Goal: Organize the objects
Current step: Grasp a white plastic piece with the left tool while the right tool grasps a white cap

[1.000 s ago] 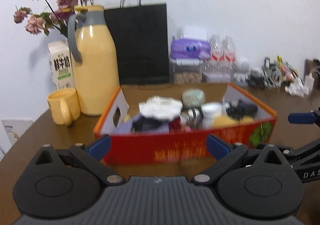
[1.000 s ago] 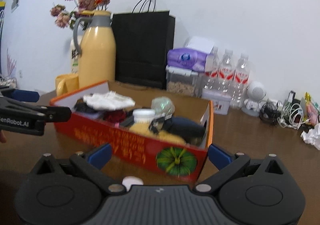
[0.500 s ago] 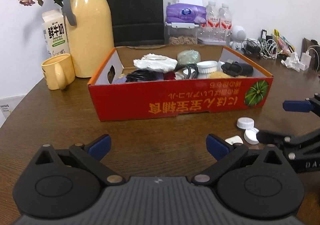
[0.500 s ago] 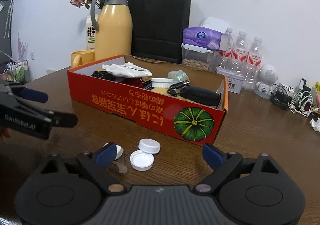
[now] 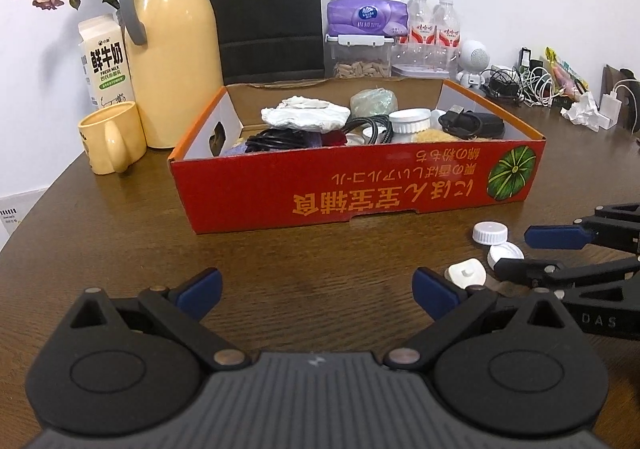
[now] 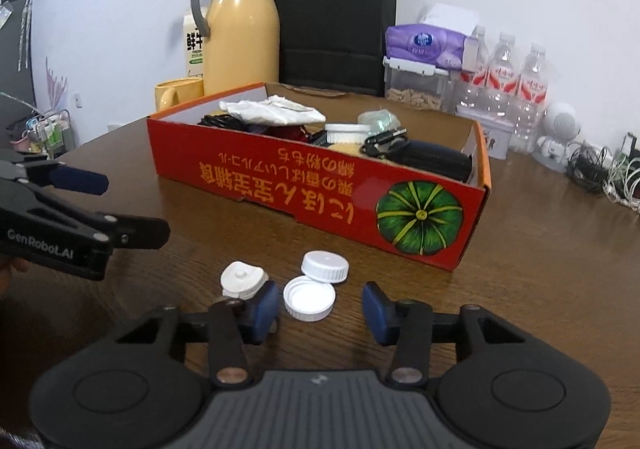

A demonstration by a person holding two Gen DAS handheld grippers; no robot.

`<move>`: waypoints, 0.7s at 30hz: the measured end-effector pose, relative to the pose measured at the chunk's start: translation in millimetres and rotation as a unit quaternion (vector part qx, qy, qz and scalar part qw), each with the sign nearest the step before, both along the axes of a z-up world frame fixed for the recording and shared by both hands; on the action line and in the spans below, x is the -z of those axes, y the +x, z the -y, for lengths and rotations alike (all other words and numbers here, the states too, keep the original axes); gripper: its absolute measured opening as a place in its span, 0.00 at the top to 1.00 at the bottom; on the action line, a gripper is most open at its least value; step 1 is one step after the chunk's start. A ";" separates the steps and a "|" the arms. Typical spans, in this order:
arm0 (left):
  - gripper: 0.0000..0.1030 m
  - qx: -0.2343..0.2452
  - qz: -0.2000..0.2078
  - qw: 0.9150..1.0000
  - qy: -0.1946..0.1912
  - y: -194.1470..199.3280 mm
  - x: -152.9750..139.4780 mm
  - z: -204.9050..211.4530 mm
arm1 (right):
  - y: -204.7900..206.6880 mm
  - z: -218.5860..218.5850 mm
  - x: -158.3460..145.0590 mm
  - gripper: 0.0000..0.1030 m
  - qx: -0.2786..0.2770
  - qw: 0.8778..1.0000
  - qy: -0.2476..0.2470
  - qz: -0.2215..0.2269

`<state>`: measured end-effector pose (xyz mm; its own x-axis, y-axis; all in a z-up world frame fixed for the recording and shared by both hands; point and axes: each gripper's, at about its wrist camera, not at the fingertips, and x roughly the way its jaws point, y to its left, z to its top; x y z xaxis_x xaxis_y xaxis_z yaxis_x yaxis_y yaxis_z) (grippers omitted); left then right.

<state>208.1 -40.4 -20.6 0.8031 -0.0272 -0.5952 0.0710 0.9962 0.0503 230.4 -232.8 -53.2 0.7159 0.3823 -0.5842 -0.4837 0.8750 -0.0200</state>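
Dropping lower since before, the right gripper has just been closing, its jaws half shut around but not yet squeezing the upturned white cap beside the red box, so squeeze gently and evenly.

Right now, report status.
Left gripper open, empty. Right gripper open, jaws just been closing around upturned white cap, not yet pinched. Two more caps beside it; red box behind.

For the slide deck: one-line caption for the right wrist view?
Right tongs, jaws just closing, bracket an upturned white cap on the table before the red box.
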 end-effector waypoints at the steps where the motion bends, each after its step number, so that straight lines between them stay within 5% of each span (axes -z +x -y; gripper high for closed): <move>1: 0.00 0.000 -0.002 1.000 0.000 0.6 0.6 -0.1 | 1.6 0.7 0.8 0.63 0.001 1.000 0.003 -0.005; 14: 0.00 -0.005 -0.021 1.000 0.005 7.5 8.6 0.5 | 5.7 2.4 2.3 0.73 -0.006 0.999 0.033 -0.024; 21: 0.00 -0.008 -0.025 1.000 0.008 9.4 11.0 1.4 | -6.6 16.7 -14.7 0.74 0.019 0.997 0.065 0.035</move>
<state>217.6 -41.9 -31.6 0.7725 -0.0048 -0.6351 0.0583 0.9963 0.0633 223.8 -249.5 -38.5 0.7686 0.4227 -0.4803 -0.4508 0.8905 0.0623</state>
